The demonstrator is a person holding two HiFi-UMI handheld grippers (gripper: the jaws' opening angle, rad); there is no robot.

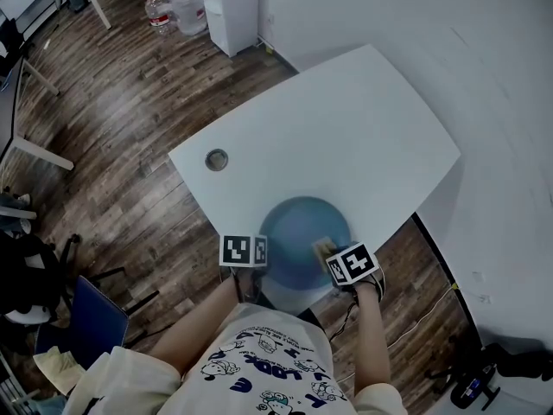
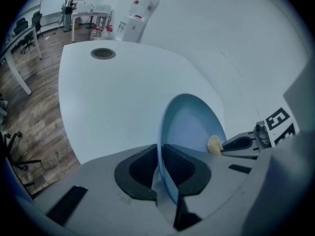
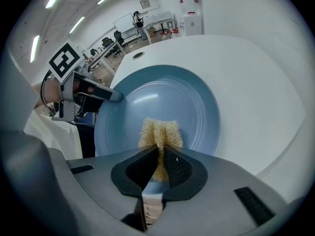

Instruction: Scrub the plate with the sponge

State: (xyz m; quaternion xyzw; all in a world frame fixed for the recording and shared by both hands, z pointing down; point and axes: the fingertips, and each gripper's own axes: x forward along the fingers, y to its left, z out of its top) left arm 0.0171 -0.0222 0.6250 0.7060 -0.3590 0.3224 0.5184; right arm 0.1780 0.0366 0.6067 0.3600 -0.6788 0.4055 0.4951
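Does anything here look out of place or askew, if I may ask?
Nothing spilled or broken; the blue plate juts over the table's near edge, pinched at its rim by the left claw.

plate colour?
Plain light blue, no pattern; the plate shows best in the right gripper view.

One plate [image 1: 294, 223], one sponge [image 3: 160, 132], one table [image 1: 346, 128], two tongs: left tongs [image 2: 161, 163], right tongs [image 3: 160, 162].

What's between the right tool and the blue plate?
The tan sponge, pinched in the right tool, against the plate; the right gripper view shows it.
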